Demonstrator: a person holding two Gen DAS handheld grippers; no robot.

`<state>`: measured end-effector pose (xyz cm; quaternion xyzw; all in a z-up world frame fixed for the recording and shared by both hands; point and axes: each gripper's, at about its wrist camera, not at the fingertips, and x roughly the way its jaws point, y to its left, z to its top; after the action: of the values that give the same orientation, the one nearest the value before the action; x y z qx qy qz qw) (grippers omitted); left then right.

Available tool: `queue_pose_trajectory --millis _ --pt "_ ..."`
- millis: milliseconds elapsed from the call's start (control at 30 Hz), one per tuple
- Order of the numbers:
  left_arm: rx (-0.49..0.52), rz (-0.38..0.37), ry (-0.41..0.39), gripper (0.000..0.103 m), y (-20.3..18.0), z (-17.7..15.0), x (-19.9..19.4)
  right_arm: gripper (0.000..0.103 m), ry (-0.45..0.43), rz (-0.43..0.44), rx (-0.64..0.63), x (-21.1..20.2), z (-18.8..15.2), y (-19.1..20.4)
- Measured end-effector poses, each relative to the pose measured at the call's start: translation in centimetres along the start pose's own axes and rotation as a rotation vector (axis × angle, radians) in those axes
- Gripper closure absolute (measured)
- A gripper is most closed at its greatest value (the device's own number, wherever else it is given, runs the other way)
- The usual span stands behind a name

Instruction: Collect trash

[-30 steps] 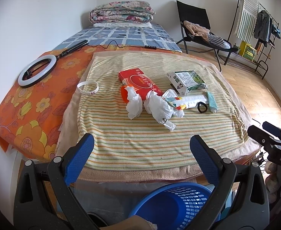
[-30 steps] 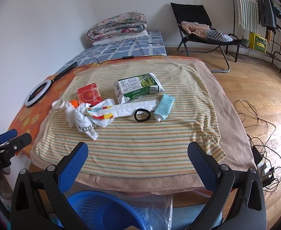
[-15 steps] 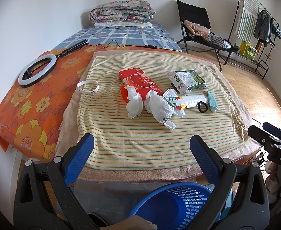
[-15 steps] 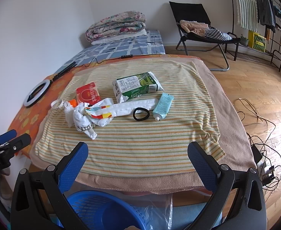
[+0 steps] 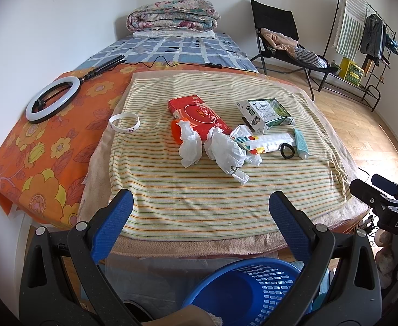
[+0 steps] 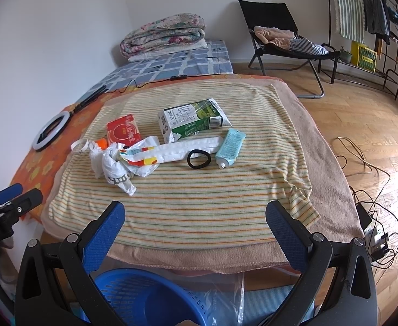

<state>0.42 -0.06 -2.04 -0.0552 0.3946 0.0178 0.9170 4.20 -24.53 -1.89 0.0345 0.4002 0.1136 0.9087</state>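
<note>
- Hovering at the near edge of the bed, both tools empty: left hand-held gripper has jaws spread wide, nothing between them; right hand-held gripper likewise spread and holding nothing.
- Trash sits mid-way up the striped blanket, well apart from both tools.
- Crumpled white tissue wads lie nearest, touching the printed plastic wrapper. Judged very light, soft, crushable; pinch across the bulk of a wad, not a loose tail.
- Green milk carton lies on its side, looks partly squashed; likely light, semi-stiff. Grip across the flat body.
- Red box sits behind the tissue, an orange piece just beside it; flat and stiff, take by a long edge.
- Pale blue tube and black hair tie lie just beside each other; whether either counts as trash, cannot tell.
- Blue basket sits below the bed's near edge, likely the drop point.
</note>
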Motion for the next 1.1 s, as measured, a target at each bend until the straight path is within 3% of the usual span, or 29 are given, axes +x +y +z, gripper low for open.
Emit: queue_pose_trajectory --millis 700,1100 --pt "-0.001 0.007 0.001 0.001 0.1 -0.1 0.2 0.001 0.017 0.001 -0.002 0.4 -0.2 -0.1" --pt "-0.058 0.042 0.002 0.001 2.7 0.1 0.4 0.001 0.008 -0.013 0.032 0.0 -0.1 -1.9"
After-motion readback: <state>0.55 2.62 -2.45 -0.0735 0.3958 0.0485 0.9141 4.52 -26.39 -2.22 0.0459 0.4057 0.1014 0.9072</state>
